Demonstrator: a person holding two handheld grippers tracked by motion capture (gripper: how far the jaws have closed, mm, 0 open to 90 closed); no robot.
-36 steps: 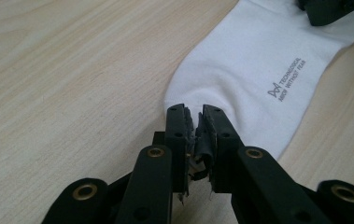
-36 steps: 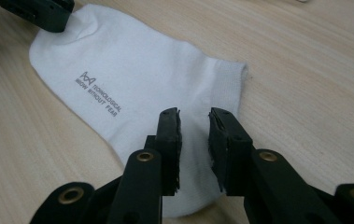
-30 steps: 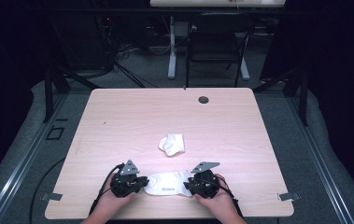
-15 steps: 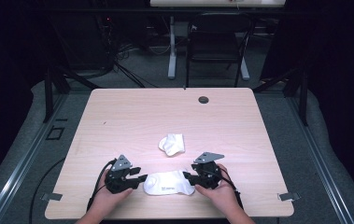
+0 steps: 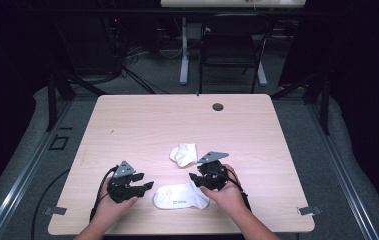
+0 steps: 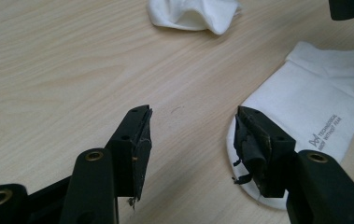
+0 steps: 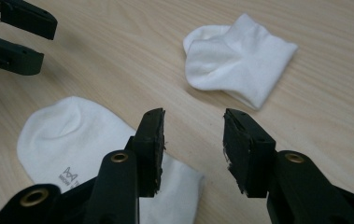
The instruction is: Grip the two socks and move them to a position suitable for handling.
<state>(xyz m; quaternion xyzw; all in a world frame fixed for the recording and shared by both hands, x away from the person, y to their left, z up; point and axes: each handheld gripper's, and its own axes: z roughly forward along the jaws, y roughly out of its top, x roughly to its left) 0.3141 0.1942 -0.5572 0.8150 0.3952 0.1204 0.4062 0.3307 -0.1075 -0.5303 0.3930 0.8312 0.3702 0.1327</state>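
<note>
High view: I have a flat white sock [image 5: 181, 195] lying near my edge of the table [image 5: 142, 125], between my two grippers, and a second, folded sock [image 5: 184, 154] a little farther out toward the middle. My left gripper [image 5: 144, 186] sits just left of the flat sock's toe end, clear of it, and my right gripper [image 5: 194, 178] is above the sock's cuff end at the right, with the folded sock just beyond it.

In the left gripper view my jaws stand apart with bare wood between them. They have just been opening, and nothing is between the pads. The flat sock [image 6: 315, 126] lies behind and under the right-hand jaw in that picture, its printed grey mark showing, and the folded sock [image 6: 193, 14] is at the top edge.

In the right gripper view the jaws are parted too, with a plain gap between them. They have just eased a little closer together, but there is no cloth between the pads. The flat sock [image 7: 72, 135] spreads out below and to the left of them, passing under the left-hand jaw, and I cannot tell whether that jaw touches it. The folded sock [image 7: 240, 63] lies well ahead, and my left gripper [image 7: 30, 38] shows at the top left corner, also open.
</note>
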